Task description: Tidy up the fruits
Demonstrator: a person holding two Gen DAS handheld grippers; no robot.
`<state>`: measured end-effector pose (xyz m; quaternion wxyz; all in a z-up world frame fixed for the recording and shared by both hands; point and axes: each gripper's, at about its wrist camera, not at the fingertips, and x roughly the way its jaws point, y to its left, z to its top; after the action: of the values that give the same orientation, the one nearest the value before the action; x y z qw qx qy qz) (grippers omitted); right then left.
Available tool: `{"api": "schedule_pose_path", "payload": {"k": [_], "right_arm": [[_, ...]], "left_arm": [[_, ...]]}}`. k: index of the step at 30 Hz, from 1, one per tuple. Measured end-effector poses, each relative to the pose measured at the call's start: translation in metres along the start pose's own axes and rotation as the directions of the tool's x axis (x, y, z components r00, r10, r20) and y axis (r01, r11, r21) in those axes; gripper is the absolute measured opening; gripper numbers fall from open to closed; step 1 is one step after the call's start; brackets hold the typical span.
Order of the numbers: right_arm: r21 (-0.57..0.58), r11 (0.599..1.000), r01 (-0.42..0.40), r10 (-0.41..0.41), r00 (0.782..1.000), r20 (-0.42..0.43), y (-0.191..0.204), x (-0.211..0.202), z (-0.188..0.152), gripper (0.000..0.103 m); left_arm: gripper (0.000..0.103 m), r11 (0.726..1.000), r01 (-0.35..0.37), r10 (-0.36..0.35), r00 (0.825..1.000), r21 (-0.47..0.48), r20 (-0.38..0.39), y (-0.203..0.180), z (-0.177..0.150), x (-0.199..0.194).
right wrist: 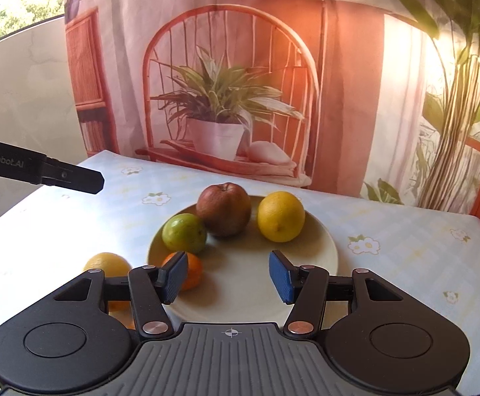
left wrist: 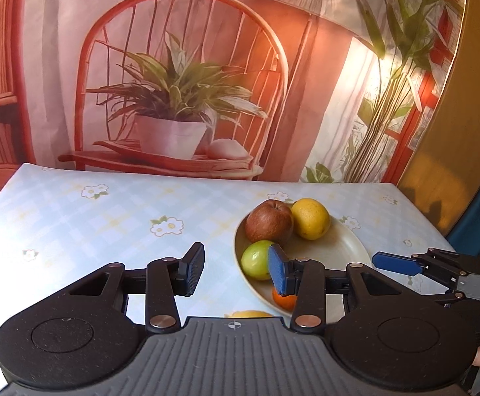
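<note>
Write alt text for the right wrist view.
A plate on a floral tablecloth holds a brown apple, yellow citrus, green fruit and orange. The empty right gripper hovers open above it.

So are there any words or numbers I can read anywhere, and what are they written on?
"GenRobot.AI": on the black body of the left gripper, at the left edge of the right wrist view.
No other words or numbers can be read; the tablecloth shows only flowers.

"GenRobot.AI" on left hand-held gripper (right wrist: 88, 181)
</note>
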<state>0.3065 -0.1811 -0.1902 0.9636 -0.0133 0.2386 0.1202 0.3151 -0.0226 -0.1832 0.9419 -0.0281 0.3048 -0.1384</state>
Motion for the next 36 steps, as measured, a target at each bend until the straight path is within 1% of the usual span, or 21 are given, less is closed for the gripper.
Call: {"api": "schedule_pose_path", "payload": {"k": [5,10,12,15,18,22,26,32,33,34,36], "right_arm": [[0.047,0.999,-0.001,-0.001,0.999,0.04,0.017,-0.023,-0.018,0.051],[0.073,0.997,0.001,-0.005,0.999,0.054,0.026,-0.039,-0.038,0.051],[0.094,0.996,-0.005,0.0,0.998,0.056,0.028,-0.044,-0.046,0.051],[0.166,0.986,-0.035,0.026,0.998,0.058,0.028,-0.049,-0.055,0.05],[0.211,0.975,-0.064,0.057,0.998,0.039,0.03,-0.048,-0.066,0.047],[0.229,0.971,-0.073,0.072,0.997,0.013,0.032,-0.046,-0.072,0.046],[0.236,0.969,-0.078,0.081,0.997,-0.001,0.034,-0.047,-0.075,0.045],[0.231,0.969,-0.084,0.095,0.995,-0.035,0.038,-0.045,-0.078,0.044],[0.233,0.969,-0.085,0.096,0.995,-0.037,0.038,-0.045,-0.078,0.042],[0.234,0.968,-0.086,0.098,0.994,-0.039,0.038,-0.044,-0.078,0.042],[0.236,0.967,-0.093,0.106,0.993,-0.042,0.038,-0.043,-0.078,0.041]], "left_arm": [[0.046,0.999,-0.027,0.026,0.999,0.035,0.032,-0.006,-0.017,-0.021],[0.047,0.999,-0.029,0.027,0.999,0.036,0.045,-0.013,-0.035,-0.038],[0.047,0.999,-0.034,0.032,0.998,0.025,0.05,-0.014,-0.044,-0.045],[0.047,0.999,-0.041,0.042,0.998,-0.007,0.056,-0.014,-0.053,-0.051],[0.047,0.999,-0.042,0.043,0.997,-0.024,0.06,-0.017,-0.06,-0.055],[0.047,0.999,-0.049,0.048,0.997,0.013,0.052,-0.024,-0.067,-0.056],[0.047,0.999,-0.043,0.042,0.998,0.023,0.048,-0.023,-0.074,-0.059],[0.047,0.998,-0.054,0.054,0.998,0.01,0.037,-0.022,-0.078,-0.061],[0.047,0.998,-0.058,0.057,0.998,0.011,0.036,-0.023,-0.079,-0.061],[0.048,0.998,-0.063,0.062,0.997,0.012,0.036,-0.024,-0.079,-0.061],[0.052,0.998,-0.063,0.063,0.998,0.008,0.031,-0.024,-0.079,-0.062]]}}
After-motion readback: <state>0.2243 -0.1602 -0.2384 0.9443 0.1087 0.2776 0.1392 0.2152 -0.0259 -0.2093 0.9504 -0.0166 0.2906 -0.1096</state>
